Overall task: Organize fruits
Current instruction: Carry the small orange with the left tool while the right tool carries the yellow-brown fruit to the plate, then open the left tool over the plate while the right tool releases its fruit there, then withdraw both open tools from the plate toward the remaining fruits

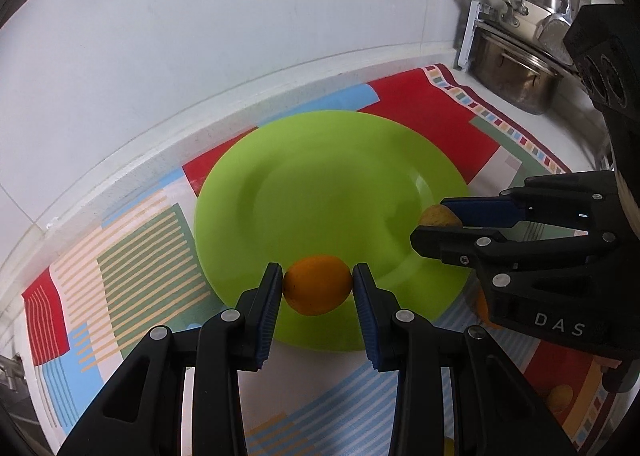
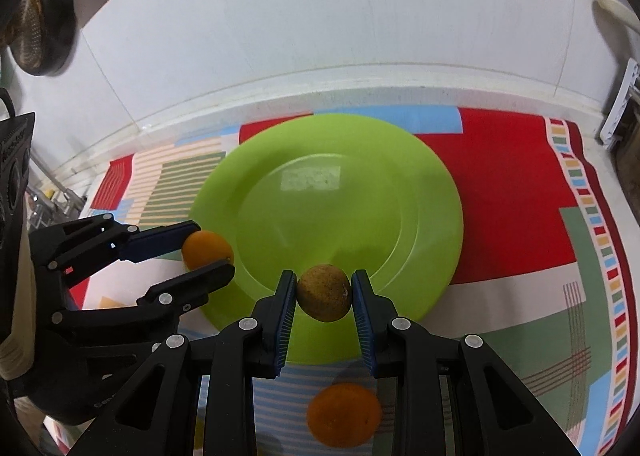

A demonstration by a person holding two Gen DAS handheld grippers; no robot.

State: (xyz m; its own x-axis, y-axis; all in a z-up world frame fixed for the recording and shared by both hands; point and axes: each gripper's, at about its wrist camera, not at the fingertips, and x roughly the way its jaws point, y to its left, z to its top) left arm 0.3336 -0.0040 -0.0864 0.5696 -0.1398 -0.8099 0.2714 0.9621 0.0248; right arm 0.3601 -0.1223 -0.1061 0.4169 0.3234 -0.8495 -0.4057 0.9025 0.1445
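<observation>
Orange (image 1: 318, 284) in left gripper (image 1: 318, 288) — brownish fruit (image 2: 324, 288), perhaps kiwi, in right gripper (image 2: 324, 290)

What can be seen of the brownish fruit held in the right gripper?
The brownish fruit is small and roundish, with dull olive-brown, finely speckled skin and a small mark on its right side. The right gripper is shut on it, a blue pad pressing each side. It sits over the near rim of the green plate; whether it touches the plate cannot be told. From the left wrist view only part of it shows between the gripper's fingers.
</observation>
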